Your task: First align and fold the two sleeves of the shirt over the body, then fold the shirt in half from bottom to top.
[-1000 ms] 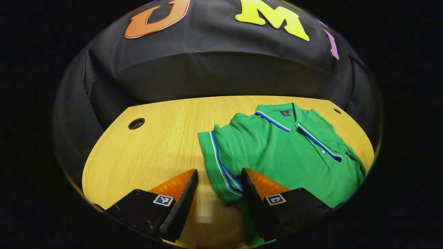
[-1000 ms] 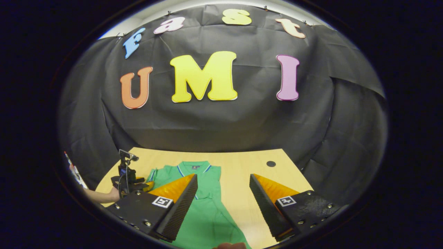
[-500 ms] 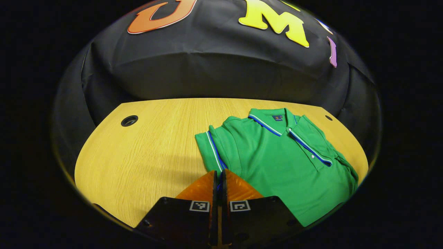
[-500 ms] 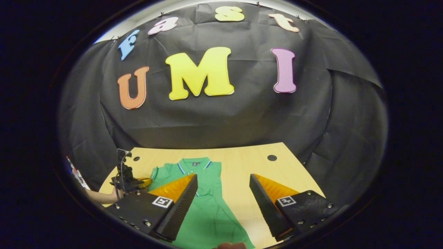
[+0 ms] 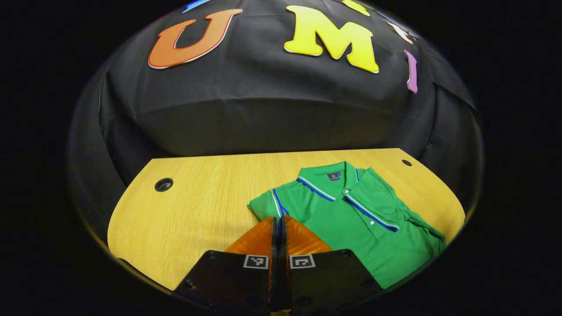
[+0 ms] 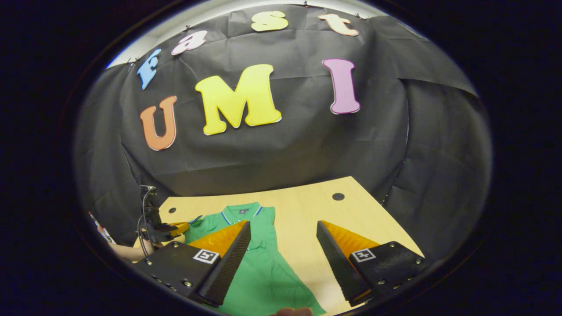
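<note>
So the shirt [image 5: 351, 219] lies flat on the table [image 5: 197, 210]; the left hand-held gripper [image 5: 277, 226] pinches its left sleeve [image 5: 268, 206], lifted to fold, I judge. The right hand-held gripper [image 6: 283, 250] is spread above the shirt; the bottom fold remains

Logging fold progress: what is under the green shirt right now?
The green shirt lies on the wooden table, bare around it. The left gripper is shut on the striped sleeve. Whether the other sleeve is folded under cannot be seen.

Left tool [image 5: 278, 224] fingers pressed together; right tool [image 6: 283, 245] fingers spread.
</note>
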`<state>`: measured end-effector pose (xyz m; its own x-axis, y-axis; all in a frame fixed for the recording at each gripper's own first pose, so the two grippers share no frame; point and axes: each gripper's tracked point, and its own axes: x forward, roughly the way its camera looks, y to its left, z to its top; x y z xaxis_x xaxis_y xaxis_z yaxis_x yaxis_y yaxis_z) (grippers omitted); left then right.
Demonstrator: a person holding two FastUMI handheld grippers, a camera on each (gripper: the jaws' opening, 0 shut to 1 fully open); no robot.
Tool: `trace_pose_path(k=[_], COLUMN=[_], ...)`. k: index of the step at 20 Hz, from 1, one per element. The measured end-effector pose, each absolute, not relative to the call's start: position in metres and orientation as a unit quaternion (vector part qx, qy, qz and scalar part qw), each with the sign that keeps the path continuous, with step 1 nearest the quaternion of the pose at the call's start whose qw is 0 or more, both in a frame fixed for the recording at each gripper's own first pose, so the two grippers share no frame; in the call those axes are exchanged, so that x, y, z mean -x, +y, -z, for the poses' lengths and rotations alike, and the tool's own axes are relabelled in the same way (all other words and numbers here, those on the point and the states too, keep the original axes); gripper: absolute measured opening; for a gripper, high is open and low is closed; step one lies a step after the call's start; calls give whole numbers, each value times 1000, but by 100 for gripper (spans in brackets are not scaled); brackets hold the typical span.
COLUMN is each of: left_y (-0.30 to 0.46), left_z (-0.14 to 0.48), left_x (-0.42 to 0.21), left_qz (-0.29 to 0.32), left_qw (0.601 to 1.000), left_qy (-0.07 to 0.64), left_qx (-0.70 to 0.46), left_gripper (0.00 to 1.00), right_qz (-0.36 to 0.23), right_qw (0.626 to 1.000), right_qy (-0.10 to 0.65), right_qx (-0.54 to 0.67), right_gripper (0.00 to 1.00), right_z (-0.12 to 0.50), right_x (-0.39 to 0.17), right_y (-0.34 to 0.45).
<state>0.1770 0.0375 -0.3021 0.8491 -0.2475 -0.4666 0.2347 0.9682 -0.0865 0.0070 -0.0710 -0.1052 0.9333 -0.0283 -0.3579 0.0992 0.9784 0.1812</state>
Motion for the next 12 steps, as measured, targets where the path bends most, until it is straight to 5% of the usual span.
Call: trace_pose_path(k=[9, 12], left_y=[-53, -89], left_z=[291, 313], left_x=[-174, -143], left_qz=[182, 244], left_qw=[950, 925], left_qy=[230, 267], left_qx=[-103, -113], left_gripper=[4, 24], right_qz=[76, 83], right_qw=[970, 967], right_qy=[187, 193], right_qx=[-135, -141], right_gripper=[93, 93], right_z=[127, 135], right_x=[24, 32], right_y=[-114, -120])
